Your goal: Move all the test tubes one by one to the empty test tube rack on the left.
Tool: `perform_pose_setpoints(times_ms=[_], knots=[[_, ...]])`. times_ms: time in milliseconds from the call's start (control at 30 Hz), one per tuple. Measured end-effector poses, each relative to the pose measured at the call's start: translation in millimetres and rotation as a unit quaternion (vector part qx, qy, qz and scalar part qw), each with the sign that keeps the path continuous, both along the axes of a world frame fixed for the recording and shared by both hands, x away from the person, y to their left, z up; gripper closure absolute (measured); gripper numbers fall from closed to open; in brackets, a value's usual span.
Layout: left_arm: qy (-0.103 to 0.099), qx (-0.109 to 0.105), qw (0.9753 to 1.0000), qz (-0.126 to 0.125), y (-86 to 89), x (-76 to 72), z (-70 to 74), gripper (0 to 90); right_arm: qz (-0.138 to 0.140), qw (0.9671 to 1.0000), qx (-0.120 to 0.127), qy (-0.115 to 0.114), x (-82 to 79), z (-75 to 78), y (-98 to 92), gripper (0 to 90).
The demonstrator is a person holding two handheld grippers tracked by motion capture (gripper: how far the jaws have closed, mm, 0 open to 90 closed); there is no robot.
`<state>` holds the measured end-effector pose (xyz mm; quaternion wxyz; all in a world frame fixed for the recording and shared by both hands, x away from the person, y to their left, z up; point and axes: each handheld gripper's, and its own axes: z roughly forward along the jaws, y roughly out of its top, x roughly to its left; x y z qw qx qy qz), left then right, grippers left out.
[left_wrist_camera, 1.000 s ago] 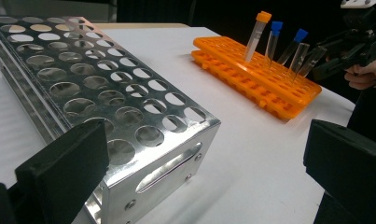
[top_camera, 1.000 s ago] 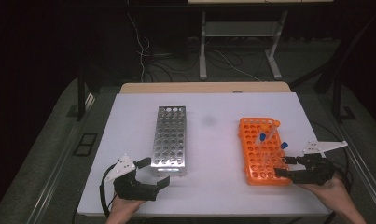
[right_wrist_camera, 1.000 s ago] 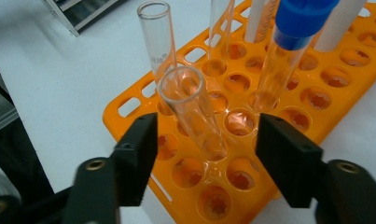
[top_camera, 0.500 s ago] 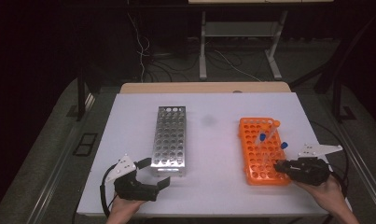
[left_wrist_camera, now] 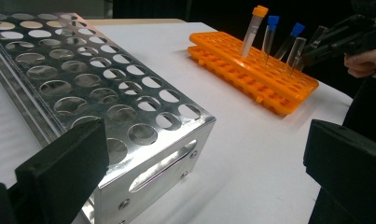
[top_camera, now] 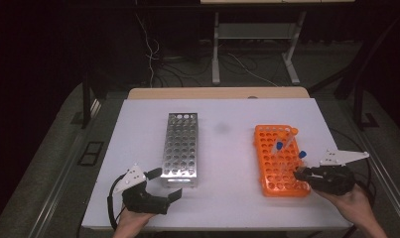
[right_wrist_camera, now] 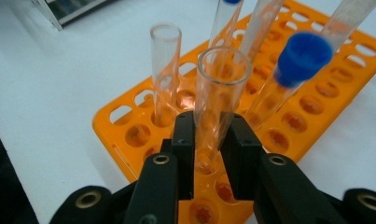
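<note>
An orange tube rack (top_camera: 272, 158) sits right of centre, holding several tubes: one with an orange cap (top_camera: 292, 133), two with blue caps (top_camera: 279, 146), and clear uncapped ones. My right gripper (right_wrist_camera: 212, 128) is shut on an uncapped clear tube (right_wrist_camera: 220, 79) that stands in a near-corner hole of the orange rack (right_wrist_camera: 129, 116); from above, this gripper (top_camera: 300, 173) is at the rack's near right corner. A second uncapped tube (right_wrist_camera: 164, 70) stands just left of the held one. My left gripper (top_camera: 165, 184) is open beside the near end of the empty metal rack (top_camera: 181, 144).
The metal rack (left_wrist_camera: 83, 79) lies close in front of my left gripper (left_wrist_camera: 204, 163), between its wide-apart jaws. The white table (top_camera: 227, 119) has bare room between the two racks and behind them. Cables and a stand lie on the floor beyond the table's far edge.
My right gripper has moved a little left, in to the orange rack's near right corner, and now pinches the clear tube. The left gripper has stayed put.
</note>
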<state>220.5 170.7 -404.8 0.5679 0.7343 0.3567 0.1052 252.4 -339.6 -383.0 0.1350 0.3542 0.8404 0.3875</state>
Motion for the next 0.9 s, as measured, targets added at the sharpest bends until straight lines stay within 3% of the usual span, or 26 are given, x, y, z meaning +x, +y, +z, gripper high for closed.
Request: perform_pose_setpoints(times_ms=[567,767,900], knots=[[-0.002,-0.001,0.9998,-0.018,-0.6,0.0,14.3,0.0,0.039,0.9991,-0.012,-0.011,-10.6,62.9,16.6,75.3],[-0.005,0.001,0.9995,-0.031,-4.0,2.5,24.1,0.0,0.069,0.9975,-0.01,-0.012,-10.0,85.7,32.7,75.3],[-0.005,0.002,0.9991,-0.042,-9.0,6.2,31.0,0.0,0.086,0.9961,-0.01,-0.013,-5.1,92.6,46.3,75.3]])
